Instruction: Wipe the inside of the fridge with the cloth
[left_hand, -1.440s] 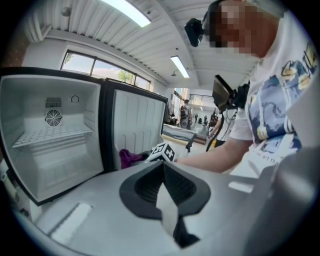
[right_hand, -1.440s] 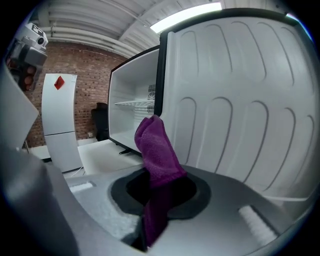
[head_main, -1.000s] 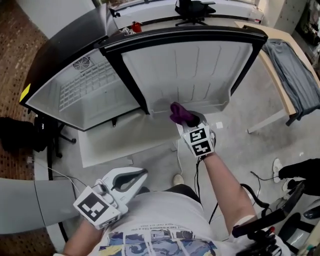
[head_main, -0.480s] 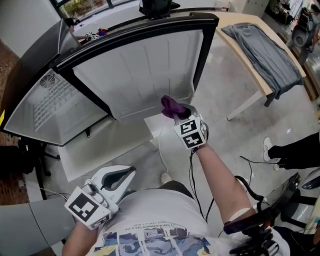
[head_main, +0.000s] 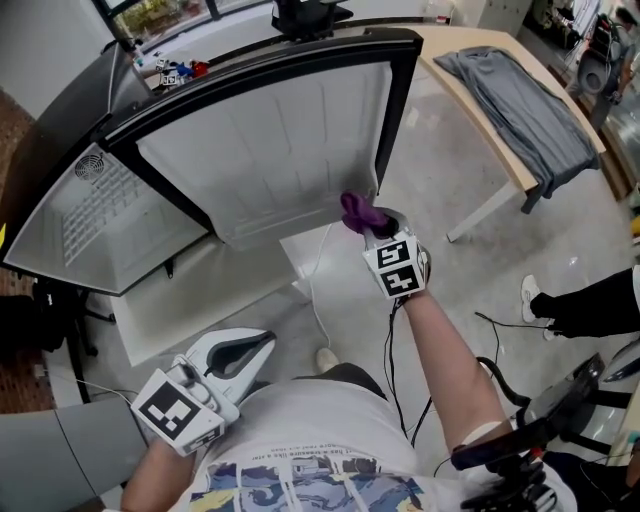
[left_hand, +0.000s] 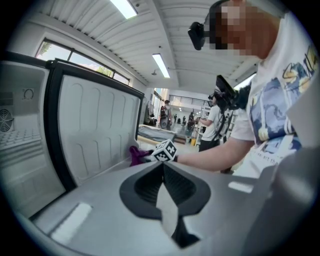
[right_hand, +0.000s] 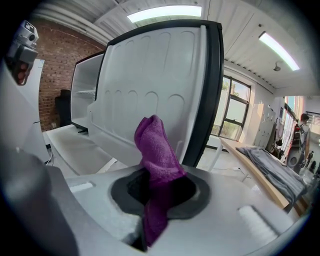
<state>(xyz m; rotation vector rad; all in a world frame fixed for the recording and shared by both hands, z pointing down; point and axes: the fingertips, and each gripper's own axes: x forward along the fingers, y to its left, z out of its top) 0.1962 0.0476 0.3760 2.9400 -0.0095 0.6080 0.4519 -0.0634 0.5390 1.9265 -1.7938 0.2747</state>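
A: Right, status on the right gripper (head_main: 383, 226)?
B: Jaws clamped on the purple cloth (head_main: 358, 211); a wad sticks out ahead of the tips, a tail hangs behind them; cloth sits at the lower corner of the door liner (head_main: 275, 140); can't tell if it touches.
A: Risks?
B: Pinch looks narrow; pressing hard on the ribbed liner could drag the cloth out; also the gripper is near the door's outer edge, so a stroke to its right would likely run off into air; the fridge (head_main: 110, 215) cabinet lies well to its left, not yet reached.
A: Pose?
B: Right arm stretched forward, forearm almost straight, gripper aimed at the liner; left gripper (head_main: 262, 345) tucked low and close to the body, jaws together on nothing, pointed toward the fridge.
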